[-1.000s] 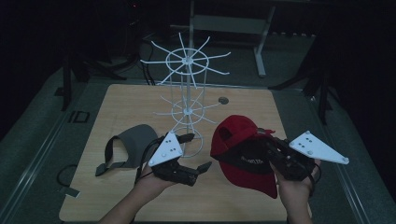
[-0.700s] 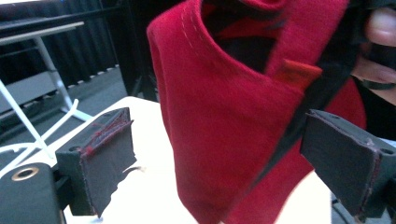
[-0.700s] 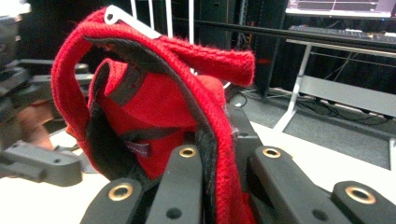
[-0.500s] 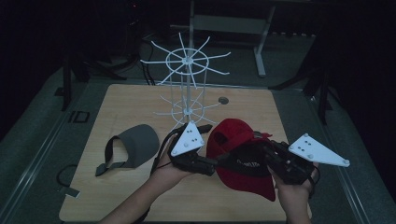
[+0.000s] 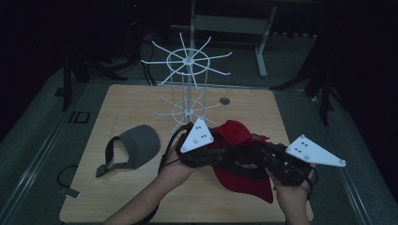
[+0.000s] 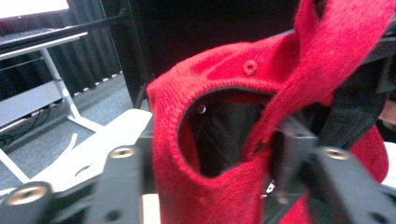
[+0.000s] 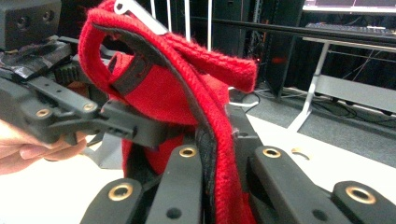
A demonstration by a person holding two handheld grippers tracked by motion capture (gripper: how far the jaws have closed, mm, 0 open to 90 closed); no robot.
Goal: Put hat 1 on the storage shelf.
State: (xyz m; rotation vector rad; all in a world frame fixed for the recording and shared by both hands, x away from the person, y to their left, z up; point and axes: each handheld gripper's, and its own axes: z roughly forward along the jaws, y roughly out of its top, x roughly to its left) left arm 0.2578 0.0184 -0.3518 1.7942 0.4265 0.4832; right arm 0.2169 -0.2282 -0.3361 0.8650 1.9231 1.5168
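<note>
Room: dark all round, a light wooden table (image 5: 131,108) at frame centre in the high view; a white desk frame stands behind it at upper centre.
Grey visor (image 5: 133,147): one, flat on the table at lower left of the high view, well apart from both grippers.
White wire rack (image 5: 187,89): one, upright at centre of the high view, two tiers of spokes, just behind the cap.
Left gripper (image 5: 220,157): held level at centre of the high view, forearm entering from the bottom edge, jaws pointing right into the cap. Its jaws have just been closing, with the cap's fabric between them.
Left gripper view: shows the cap's rear opening and a red eyelet at upper centre; red fabric lies between the two black jaws at the bottom. Whether the pads press on it I cannot tell.
Red cap (image 5: 244,161): one, lifted off the table between the two grippers, lower centre-right of the high view.
Right gripper (image 5: 263,161): lower right of the high view, hand under it, jaws pointing left.
Right gripper view: jaws clamped tight on the cap's black-lined edge (image 7: 212,154) at bottom centre; left gripper and fingers at left.
Count: two grippers, two hands.
</note>
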